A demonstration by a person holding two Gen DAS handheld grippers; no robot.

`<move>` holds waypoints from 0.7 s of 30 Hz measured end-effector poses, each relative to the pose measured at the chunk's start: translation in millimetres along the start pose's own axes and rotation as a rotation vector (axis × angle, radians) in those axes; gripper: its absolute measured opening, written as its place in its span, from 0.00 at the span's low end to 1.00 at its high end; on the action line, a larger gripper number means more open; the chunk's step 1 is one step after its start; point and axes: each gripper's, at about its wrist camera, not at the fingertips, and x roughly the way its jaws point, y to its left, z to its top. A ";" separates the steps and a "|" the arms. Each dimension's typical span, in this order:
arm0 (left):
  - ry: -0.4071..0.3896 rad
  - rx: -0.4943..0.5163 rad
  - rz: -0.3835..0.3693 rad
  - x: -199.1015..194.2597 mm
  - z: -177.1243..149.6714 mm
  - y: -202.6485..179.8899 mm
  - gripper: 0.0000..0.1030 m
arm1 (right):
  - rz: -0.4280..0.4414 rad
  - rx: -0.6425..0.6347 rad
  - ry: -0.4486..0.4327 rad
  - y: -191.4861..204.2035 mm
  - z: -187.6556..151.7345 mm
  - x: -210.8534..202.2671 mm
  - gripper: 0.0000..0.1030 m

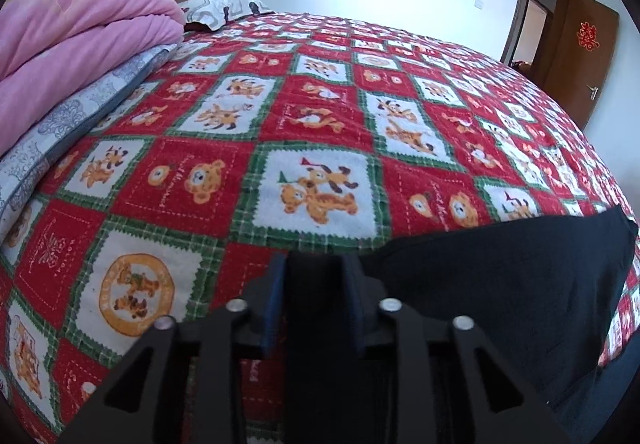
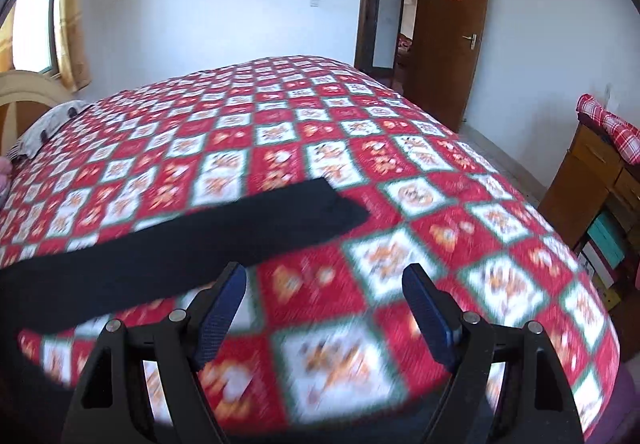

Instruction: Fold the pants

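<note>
Pants (image 1: 500,284), black, lie spread flat near the front edge of a bed (image 1: 320,116), one leg (image 2: 248,220) stretching away across the quilt toward its far side. The left gripper (image 1: 316,284) sits low at the near end of the garment. Its blue-padded fingers (image 1: 274,300) stand close together with dark cloth filling the narrow gap, so they appear to pinch a fold of the pants, probably at the waist or a side edge. The right gripper (image 2: 324,308) hovers above the quilt beside the leg, its fingers (image 2: 430,312) spread wide with nothing between them; this view is smeared with motion blur.

The task looks to be at an early step: one end held, the other hand not yet on the cloth. The next move likely calls for the right gripper to reach a matching edge or the leg's cuff, close on it, and carry it over so the pants double up evenly.

The bed is covered by a red, green and white patchwork quilt printed with cartoon bears. A pink blanket (image 1: 76,40) and a patterned pillow (image 1: 224,10) lie at the head. White walls, a curtained window (image 2: 40,16), an open brown door (image 2: 456,32) bearing a red paper ornament, and a wooden cabinet (image 2: 592,188) surround it.
</note>
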 end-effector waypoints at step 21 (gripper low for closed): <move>-0.041 0.070 0.030 1.8 -11.3 -16.6 0.17 | 0.097 0.005 0.190 -10.7 84.7 216.4 0.79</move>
